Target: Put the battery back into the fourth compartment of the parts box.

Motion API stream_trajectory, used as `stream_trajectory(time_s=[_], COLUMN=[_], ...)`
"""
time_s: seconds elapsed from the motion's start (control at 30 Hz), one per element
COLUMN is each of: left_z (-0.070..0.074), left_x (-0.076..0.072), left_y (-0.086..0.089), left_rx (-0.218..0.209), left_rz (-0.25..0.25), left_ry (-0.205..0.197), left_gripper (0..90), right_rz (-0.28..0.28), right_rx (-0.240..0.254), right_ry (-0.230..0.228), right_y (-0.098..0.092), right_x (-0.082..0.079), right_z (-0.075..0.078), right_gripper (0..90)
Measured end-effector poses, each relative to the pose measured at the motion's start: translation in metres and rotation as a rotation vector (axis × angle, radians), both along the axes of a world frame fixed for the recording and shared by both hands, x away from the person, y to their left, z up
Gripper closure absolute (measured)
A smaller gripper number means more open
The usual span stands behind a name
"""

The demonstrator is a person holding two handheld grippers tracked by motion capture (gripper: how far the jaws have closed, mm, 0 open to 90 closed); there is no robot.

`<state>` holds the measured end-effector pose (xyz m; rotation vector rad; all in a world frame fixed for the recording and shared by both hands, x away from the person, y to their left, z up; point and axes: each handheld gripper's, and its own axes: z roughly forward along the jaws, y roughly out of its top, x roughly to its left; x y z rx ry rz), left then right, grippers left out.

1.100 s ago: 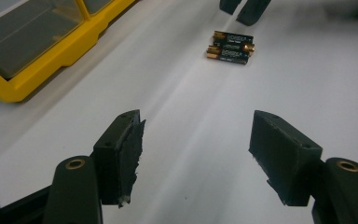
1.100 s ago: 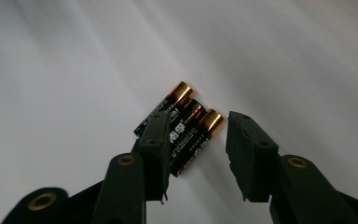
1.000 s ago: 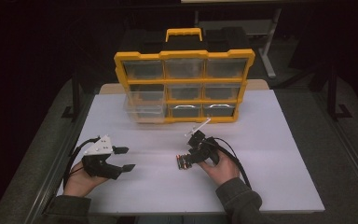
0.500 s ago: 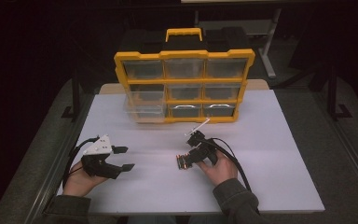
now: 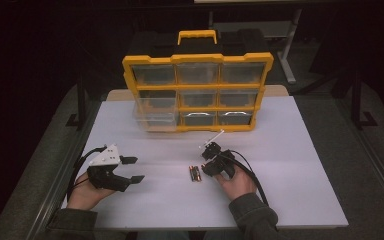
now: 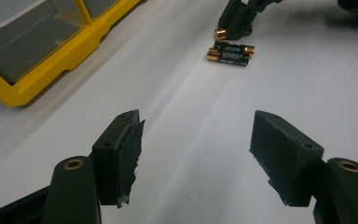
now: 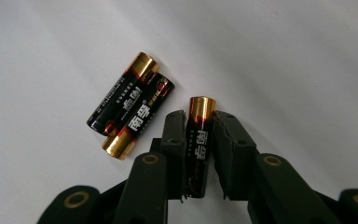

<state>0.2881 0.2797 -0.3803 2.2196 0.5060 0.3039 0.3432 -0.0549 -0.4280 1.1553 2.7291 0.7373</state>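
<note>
Two black-and-gold batteries (image 7: pixel 128 105) lie side by side on the white table (image 5: pixel 280 165). A third battery (image 7: pixel 200 135) of the same kind stands between the pads of my right gripper (image 7: pixel 199 115), whose jaws have just been closing and now press on it. From above, the right gripper (image 5: pixel 205 167) sits just right of the lying pair (image 5: pixel 194 173). My left gripper (image 5: pixel 134 169) rests at the table's left, open and with nothing between its jaws (image 6: pixel 198 135). It looks toward the pair (image 6: pixel 230 52) and the right gripper (image 6: pixel 235 21).
A yellow organizer (image 5: pixel 198 92) with clear drawers and a carry handle stands upright at the back of the table. Its lower-left drawer (image 5: pixel 152 120) sticks out a little. Dark floor and table legs surround the table.
The right gripper has shifted slightly beside the batteries. The left hand and its gripper have stayed where they were.
</note>
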Motion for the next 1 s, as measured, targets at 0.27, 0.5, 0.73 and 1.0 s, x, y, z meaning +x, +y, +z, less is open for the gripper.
stream_trajectory(time_s=[0.27, 0.5, 0.73, 1.0], left_z=[0.000, 0.001, 0.003, 0.001], left_x=[0.001, 0.000, 0.000, 0.001], left_y=[0.000, 0.001, 0.002, 0.002], left_rx=[0.005, -0.012, -0.024, -0.026], left_rz=[-0.008, -0.001, -0.012, -0.005], left_ry=[0.001, 0.008, 0.004, 0.015], left_gripper=[33.2, 33.2, 32.8, 32.9], right_rz=[0.035, 0.084, 0.114, 0.125], right_rx=[0.046, 0.117, 0.154, 0.191], right_ry=[0.021, 0.019, 0.004, 0.004], right_y=[-0.009, -0.017, -0.024, -0.033], right_x=[0.006, 0.006, 0.010, 0.021], right_z=[-0.001, 0.017, 0.037, 0.058], right_gripper=[75.8, 75.8, 75.8, 75.8])
